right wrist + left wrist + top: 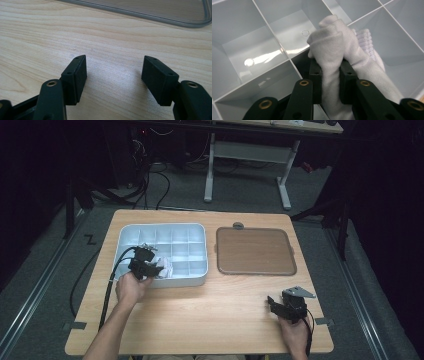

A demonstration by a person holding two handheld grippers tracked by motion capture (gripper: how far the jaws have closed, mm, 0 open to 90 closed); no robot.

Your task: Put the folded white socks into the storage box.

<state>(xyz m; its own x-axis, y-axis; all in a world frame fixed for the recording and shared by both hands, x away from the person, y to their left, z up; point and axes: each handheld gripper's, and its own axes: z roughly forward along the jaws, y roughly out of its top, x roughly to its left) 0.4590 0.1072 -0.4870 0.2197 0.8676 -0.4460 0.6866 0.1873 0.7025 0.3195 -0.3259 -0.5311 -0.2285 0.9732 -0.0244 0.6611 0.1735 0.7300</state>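
Left gripper view: gripper point(330, 82) pinches white cloth point(342, 50) over divider edges.

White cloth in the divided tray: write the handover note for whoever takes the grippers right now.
Left gripper: shut on the white cloth, holding it bunched over the compartments at the near left of the white divided tray.
Right gripper: open, nothing between the jaws, low over the bare wooden table near its right front corner.
Brown lid: lies flat on the table to the right of the tray, apart from it.
Done: cloth gripped.
Left: probably settle the cloth in one compartment, then release; the lid is not on the tray.
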